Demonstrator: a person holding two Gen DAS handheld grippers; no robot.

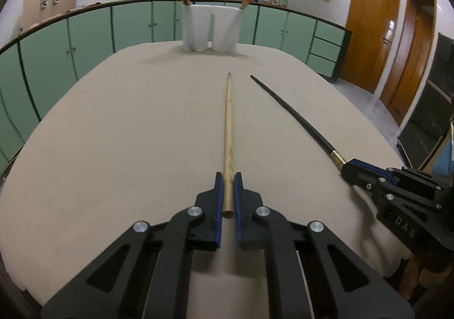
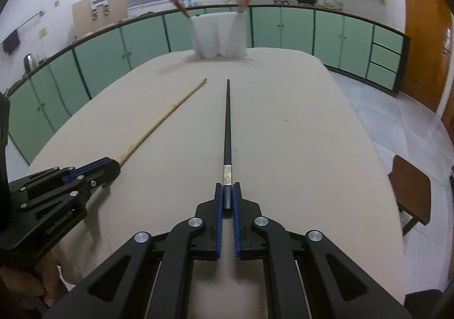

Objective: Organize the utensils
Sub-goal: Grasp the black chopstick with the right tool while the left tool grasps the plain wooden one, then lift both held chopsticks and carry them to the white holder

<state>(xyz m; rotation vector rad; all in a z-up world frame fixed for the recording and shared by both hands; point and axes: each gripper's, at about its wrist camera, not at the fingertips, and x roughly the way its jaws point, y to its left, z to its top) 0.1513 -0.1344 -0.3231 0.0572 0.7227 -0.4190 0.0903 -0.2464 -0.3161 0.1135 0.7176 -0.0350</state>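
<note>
The left gripper is pinching the thick end of the wooden chopstick; the right gripper is pinching the black chopstick likewise, tips pointing ahead toward the white holder across the bench, probably for easy dropping.

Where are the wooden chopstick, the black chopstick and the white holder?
wooden chopstick (image 1: 227, 125): left wrist view, mid-shaft.
black chopstick (image 2: 227, 125): right wrist view, mid-shaft.
white holder (image 1: 195, 26): left wrist view, front wall of its left cup.
</note>
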